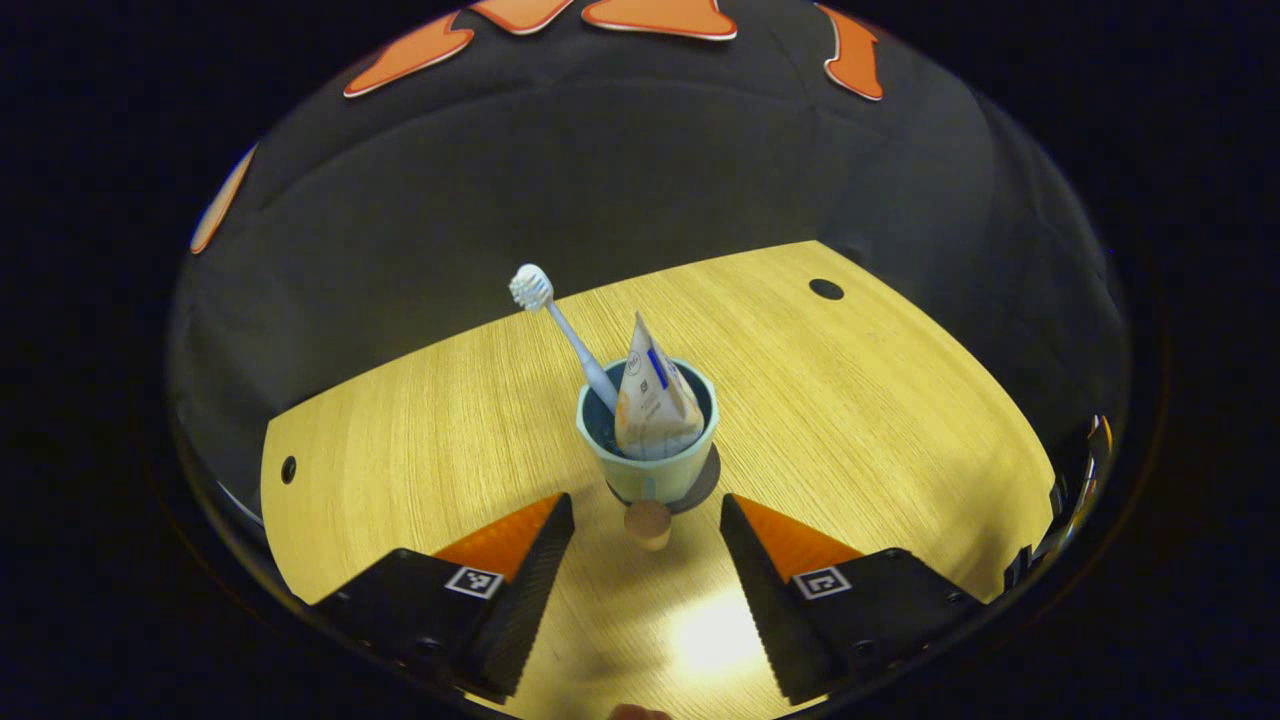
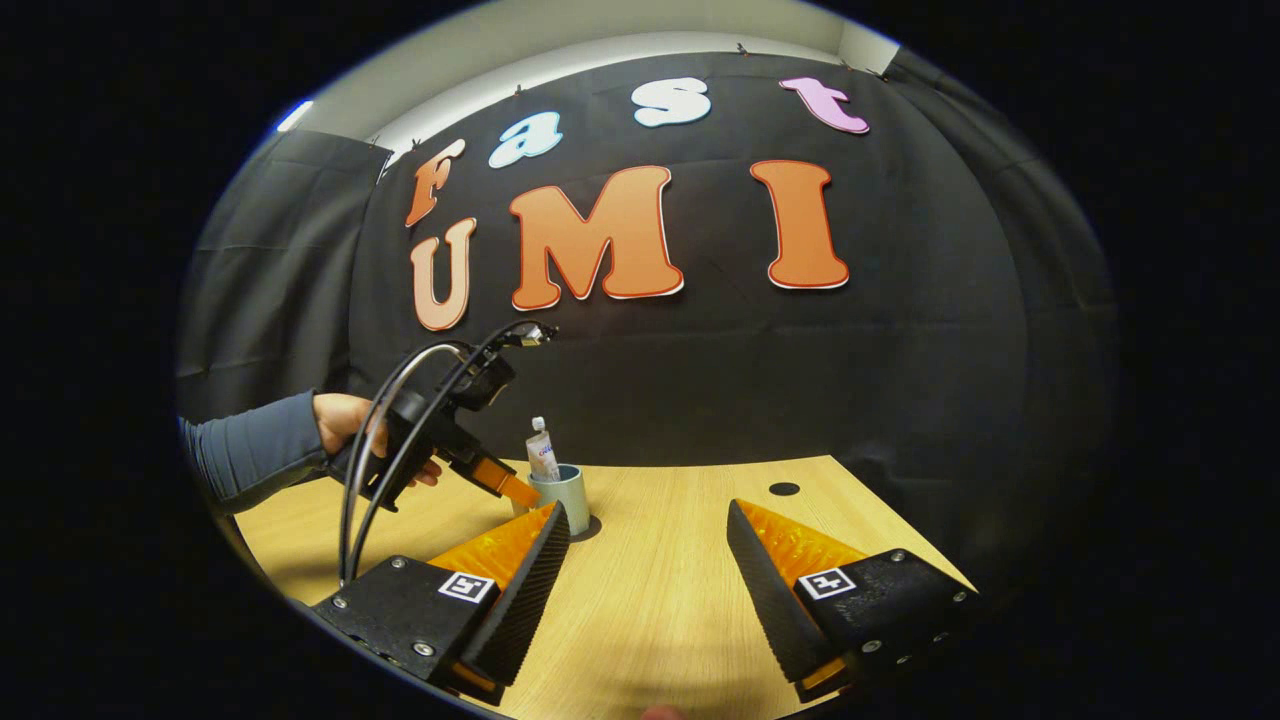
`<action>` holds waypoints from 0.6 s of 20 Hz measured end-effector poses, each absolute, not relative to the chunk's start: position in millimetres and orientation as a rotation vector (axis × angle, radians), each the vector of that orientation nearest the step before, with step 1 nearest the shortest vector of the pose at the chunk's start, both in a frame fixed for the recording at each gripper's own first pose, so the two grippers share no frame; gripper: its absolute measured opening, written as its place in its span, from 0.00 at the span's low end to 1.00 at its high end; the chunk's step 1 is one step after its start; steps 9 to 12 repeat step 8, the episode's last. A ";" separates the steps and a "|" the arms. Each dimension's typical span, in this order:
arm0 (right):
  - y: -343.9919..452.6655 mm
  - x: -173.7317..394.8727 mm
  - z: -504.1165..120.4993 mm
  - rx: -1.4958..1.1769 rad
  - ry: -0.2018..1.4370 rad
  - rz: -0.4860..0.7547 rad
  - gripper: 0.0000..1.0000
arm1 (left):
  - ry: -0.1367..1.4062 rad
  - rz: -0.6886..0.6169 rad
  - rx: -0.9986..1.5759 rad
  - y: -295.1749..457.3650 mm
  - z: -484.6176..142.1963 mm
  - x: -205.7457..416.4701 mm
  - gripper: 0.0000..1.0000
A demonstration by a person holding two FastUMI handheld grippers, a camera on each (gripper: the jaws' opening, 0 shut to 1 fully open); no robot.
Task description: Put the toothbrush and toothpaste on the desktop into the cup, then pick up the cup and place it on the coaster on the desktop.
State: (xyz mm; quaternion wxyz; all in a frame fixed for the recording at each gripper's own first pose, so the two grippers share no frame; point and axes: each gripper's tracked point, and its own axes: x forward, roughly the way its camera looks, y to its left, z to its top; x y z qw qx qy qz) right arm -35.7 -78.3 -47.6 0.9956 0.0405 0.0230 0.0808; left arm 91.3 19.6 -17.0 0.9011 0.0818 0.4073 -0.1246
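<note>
One cup point(image 1: 650, 440) stands just ahead of the left gripper point(image 1: 647, 512), between its two spread fingers. In it are one toothbrush point(image 1: 565, 330) and one toothpaste tube point(image 1: 652, 395). One dark coaster point(image 1: 705, 485) lies under the cup. One small cork-like stopper point(image 1: 648, 524) sits nearest the gripper. Two holes point(image 1: 826, 289) pierce the desktop point(image 1: 880, 420) beyond.

Overhead light glares on the desktop point(image 1: 700, 630); dim backdrop, fisheye-bent edges, sharp focus.
</note>
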 end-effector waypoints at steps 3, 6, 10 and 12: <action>-64.0 -32.4 -33.1 0.079 0.012 0.157 0.95 | 0.759 -0.254 0.153 30.0 11.7 66.6 1.00; -55.0 -29.5 -17.8 0.058 -0.048 0.122 0.95 | 0.641 -0.201 0.184 50.8 43.0 41.8 0.99; -43.3 -29.2 -8.4 0.049 -0.093 0.112 0.94 | 0.572 -0.143 0.202 77.2 56.2 23.4 0.99; -43.3 -29.2 -8.4 0.049 -0.093 0.112 0.94 | 0.572 -0.143 0.202 77.2 56.2 23.4 0.99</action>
